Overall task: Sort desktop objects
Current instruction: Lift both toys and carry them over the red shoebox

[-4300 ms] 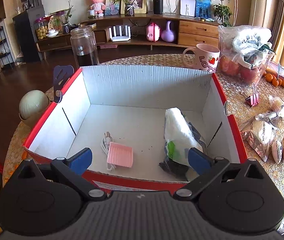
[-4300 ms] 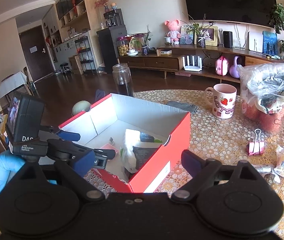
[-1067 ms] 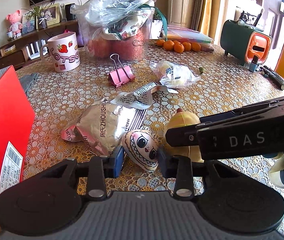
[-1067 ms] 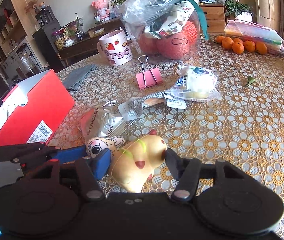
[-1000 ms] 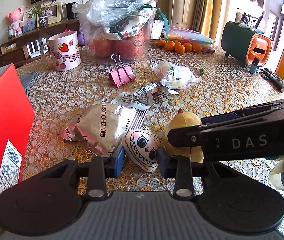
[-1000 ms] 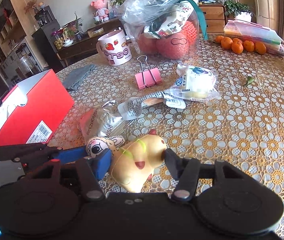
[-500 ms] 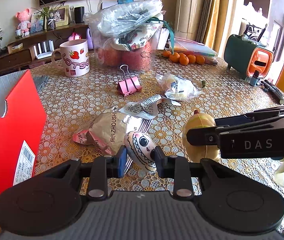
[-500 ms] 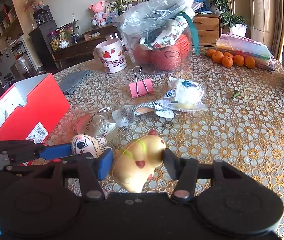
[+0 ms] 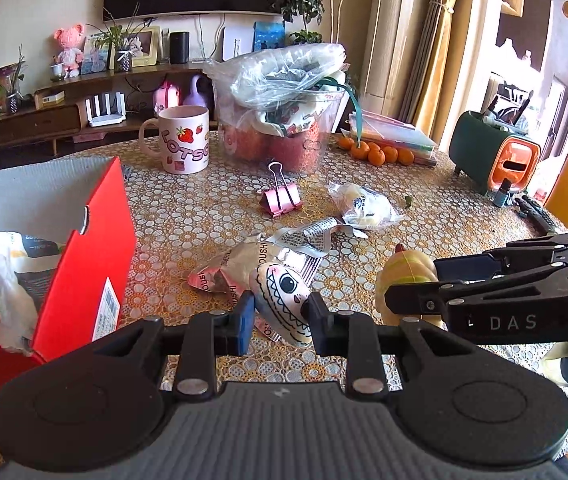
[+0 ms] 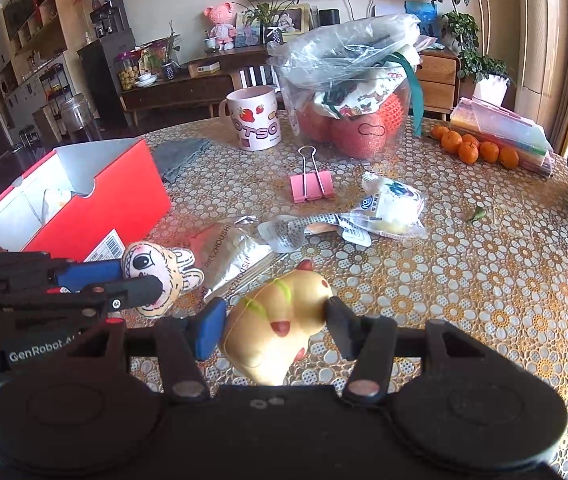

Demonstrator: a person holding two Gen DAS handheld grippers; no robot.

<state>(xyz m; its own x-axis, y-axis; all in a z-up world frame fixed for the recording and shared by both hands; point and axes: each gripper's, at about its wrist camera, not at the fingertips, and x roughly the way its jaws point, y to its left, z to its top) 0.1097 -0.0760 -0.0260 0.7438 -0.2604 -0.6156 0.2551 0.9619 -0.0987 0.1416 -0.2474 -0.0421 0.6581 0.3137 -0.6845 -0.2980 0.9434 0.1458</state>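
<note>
My left gripper [image 9: 278, 320] is shut on a small white plush toy with big eyes and jagged teeth [image 9: 284, 300], held above the patterned tablecloth. In the right wrist view that same plush toy [image 10: 156, 276] hangs at the left in the left gripper [image 10: 140, 280]. My right gripper [image 10: 274, 326] is shut on a yellow squishy chicken toy [image 10: 280, 320], also lifted off the table. The chicken toy [image 9: 403, 276] shows at the right in the left wrist view. The red cardboard box [image 9: 96, 248] stands at the left with a white bag and a pink item inside.
On the table lie a silver snack wrapper [image 10: 232, 256], a pink binder clip [image 10: 311, 186], a wrapped bun [image 10: 395, 204], a strawberry mug [image 10: 256, 122], a clear bag of fruit [image 10: 351, 92], oranges [image 10: 475, 148] and a green and orange pen holder [image 9: 495, 156].
Both grippers have risen from the table with their toys and pulled back. The red box has come further into view at the left.
</note>
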